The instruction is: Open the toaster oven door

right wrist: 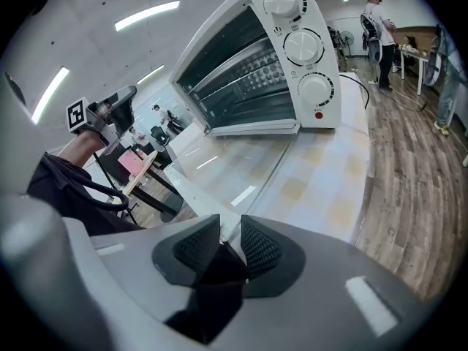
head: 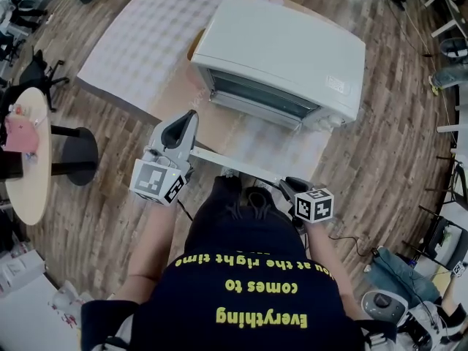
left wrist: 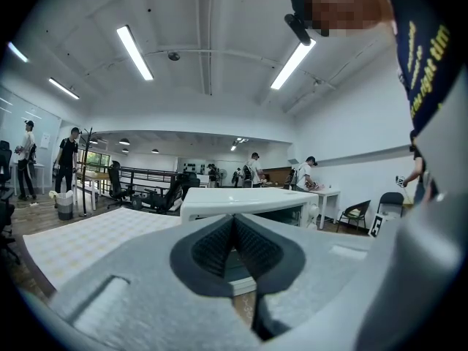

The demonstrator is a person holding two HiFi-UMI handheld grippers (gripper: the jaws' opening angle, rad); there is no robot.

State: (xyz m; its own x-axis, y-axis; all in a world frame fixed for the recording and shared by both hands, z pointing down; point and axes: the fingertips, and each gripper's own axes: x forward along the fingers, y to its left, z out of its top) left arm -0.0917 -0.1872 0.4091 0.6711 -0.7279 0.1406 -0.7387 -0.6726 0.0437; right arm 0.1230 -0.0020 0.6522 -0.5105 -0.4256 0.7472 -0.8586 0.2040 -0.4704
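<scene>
A white toaster oven [head: 285, 50] stands on a checked mat [head: 146, 35]. Its glass door [head: 248, 141] hangs fully down, lying nearly flat toward me. In the right gripper view the oven [right wrist: 292, 50] shows its open cavity and three knobs. The door's white handle bar [head: 234, 163] runs along the near edge. My right gripper [head: 287, 183] is shut on the right end of this handle [right wrist: 216, 209], which sits between its pads [right wrist: 259, 247]. My left gripper [head: 192, 115] hovers over the left end of the door, jaws shut and empty [left wrist: 234, 221], pointing at the oven [left wrist: 241, 199].
A round wooden table [head: 29, 152] with a pink item and a black stool [head: 73, 156] stand at the left. A cable [head: 351, 240] lies on the wood floor at the right. Several people and desks are far off in the room.
</scene>
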